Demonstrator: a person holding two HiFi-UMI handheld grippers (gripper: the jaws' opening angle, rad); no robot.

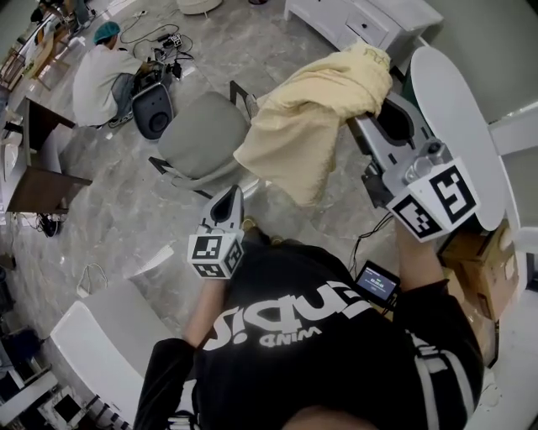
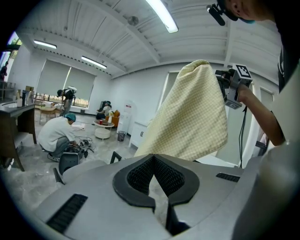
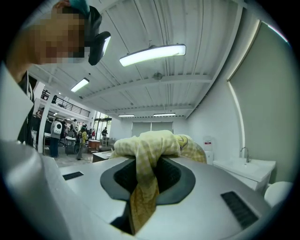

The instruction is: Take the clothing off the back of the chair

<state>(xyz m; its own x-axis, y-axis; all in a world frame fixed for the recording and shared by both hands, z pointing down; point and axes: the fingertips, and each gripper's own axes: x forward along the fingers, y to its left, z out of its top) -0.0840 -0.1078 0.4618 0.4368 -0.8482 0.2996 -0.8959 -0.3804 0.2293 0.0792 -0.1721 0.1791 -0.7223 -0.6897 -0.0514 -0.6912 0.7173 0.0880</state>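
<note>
Your right gripper (image 1: 363, 119) has its jaws clamped on a bunched fold of the yellow checked garment (image 1: 311, 126). The garment hangs from them in the air, clear of the grey chair (image 1: 197, 138) and draping beside its seat. Your left gripper (image 1: 229, 200) points toward the chair, jaws together and empty.

Grey marbled tiles cover the floor (image 1: 126, 218), and cables (image 1: 155, 38) lie strewn where a person in white (image 1: 97, 80) crouches. A white cabinet (image 1: 370, 18) stands along the far wall, with a round white table (image 1: 454, 109) near it and a dark wooden desk (image 1: 38, 180) at the left edge. Long strip lights (image 3: 152, 54) hang from the white ribbed ceiling (image 3: 187, 28). 2 wide windows with pale blinds (image 2: 58, 79) brighten the far end
</note>
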